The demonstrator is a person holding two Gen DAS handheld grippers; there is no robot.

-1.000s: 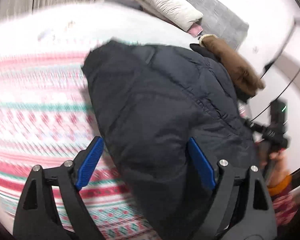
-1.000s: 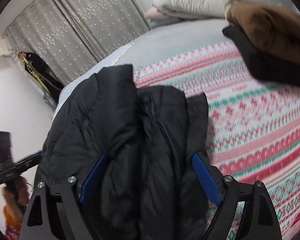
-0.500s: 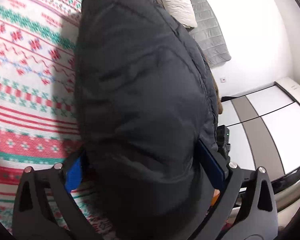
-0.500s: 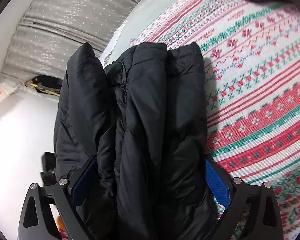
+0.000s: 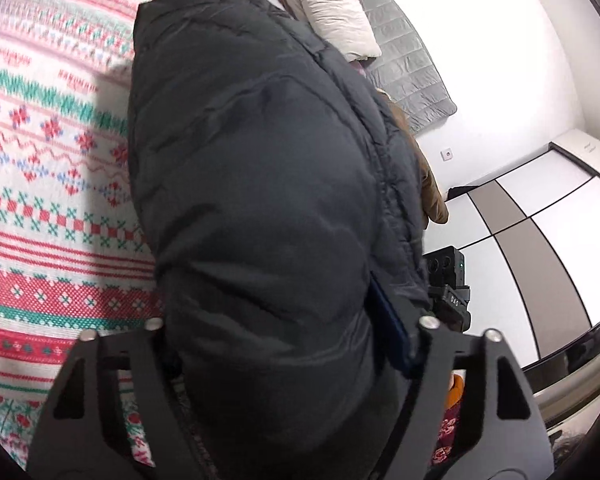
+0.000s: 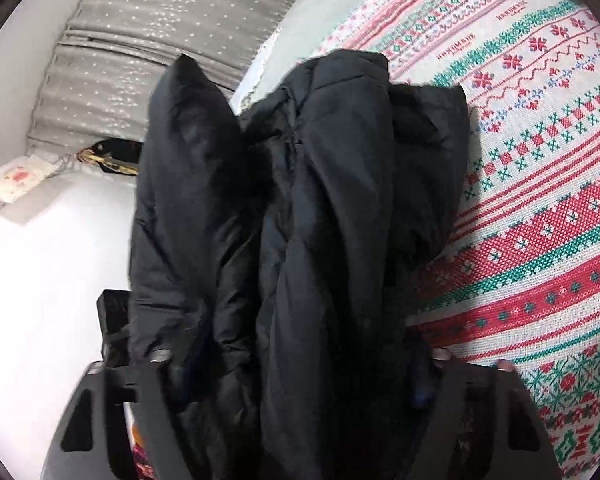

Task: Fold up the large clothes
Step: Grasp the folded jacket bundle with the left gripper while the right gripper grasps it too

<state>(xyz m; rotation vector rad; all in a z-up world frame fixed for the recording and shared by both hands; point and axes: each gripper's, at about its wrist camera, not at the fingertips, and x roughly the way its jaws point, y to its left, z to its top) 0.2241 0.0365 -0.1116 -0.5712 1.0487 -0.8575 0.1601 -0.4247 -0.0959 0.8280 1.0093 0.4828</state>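
Puffy black quilted jacket, bunched into thick folds, fills both wrist views above a bed covered by a red, green and white patterned blanket. One left gripper has its jaws clamped on the jacket's bulk; only a sliver of blue pad shows on one finger. One right gripper likewise grips the gathered folds, its fingers largely buried in fabric. Beyond the jacket, a brown garment peeks out, mostly hidden, near one cream pillow and a grey quilt. Grey curtains hang behind.
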